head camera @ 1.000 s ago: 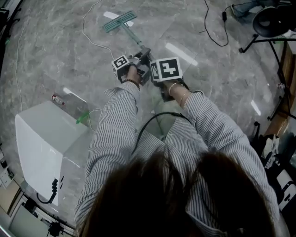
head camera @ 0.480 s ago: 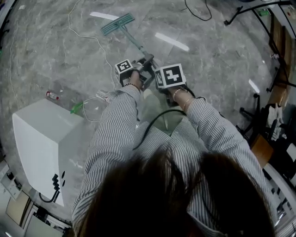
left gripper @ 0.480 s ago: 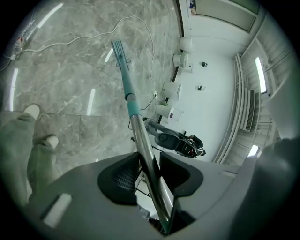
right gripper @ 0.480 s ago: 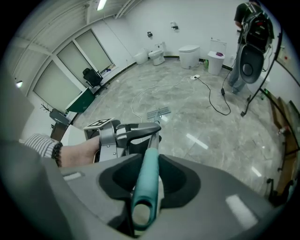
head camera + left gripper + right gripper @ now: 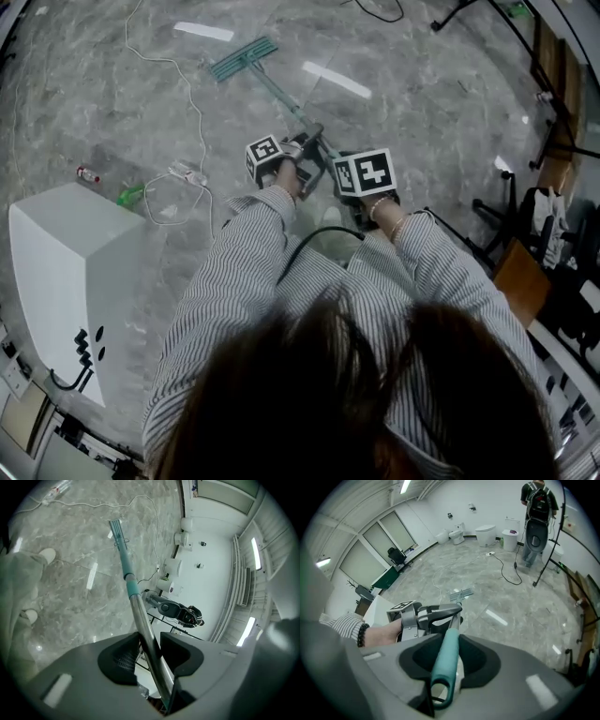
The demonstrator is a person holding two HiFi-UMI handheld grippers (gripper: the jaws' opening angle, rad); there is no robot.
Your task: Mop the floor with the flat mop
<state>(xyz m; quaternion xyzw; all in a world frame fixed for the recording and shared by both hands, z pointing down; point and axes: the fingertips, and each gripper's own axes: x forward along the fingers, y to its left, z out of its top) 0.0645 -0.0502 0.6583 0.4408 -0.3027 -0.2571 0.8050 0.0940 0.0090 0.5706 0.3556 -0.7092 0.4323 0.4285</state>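
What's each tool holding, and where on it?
Both hold the mop. The left tool is shut on the metal shaft. The right tool is shut on the teal grip at the handle's top end.

The left arm (image 5: 234,267) and right arm (image 5: 441,277), both in striped sleeves, reach forward and down with the wrists close together. The left gripper (image 5: 307,141) sits just ahead of the right gripper (image 5: 336,161). Each gripper's jaws are closed on the mop handle (image 5: 279,96), the left on its metal shaft, the right on its teal end grip.
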